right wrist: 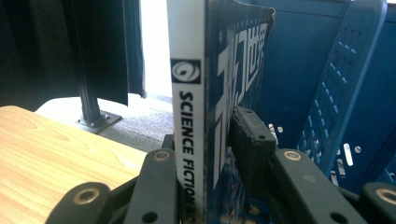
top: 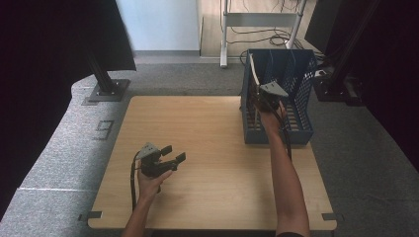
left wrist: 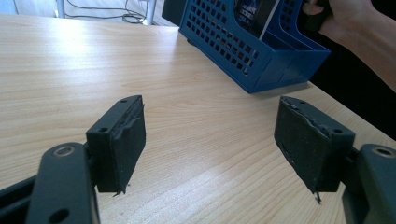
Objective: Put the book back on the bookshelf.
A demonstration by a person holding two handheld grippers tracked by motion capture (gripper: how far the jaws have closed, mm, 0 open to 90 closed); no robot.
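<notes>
The book (right wrist: 196,93) stands upright in the rack (top: 301,74) at the desk's far right corner, the right hand-held gripper (right wrist: 215,154) is closed on it and must let go, while the left hand-held gripper (top: 170,155) waits wide open and empty.

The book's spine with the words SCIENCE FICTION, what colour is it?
White with black lettering, on the book; the right gripper view shows it best.

The upright paperback book (right wrist: 205,93) has a white spine with black lettering and a dark blue cover with white characters. It stands in a blue perforated plastic file rack (top: 299,86) on the pale wood-grain worktop (top: 212,148). Both claws are black, the right claw (right wrist: 205,154) and the left claw (left wrist: 210,144).
</notes>
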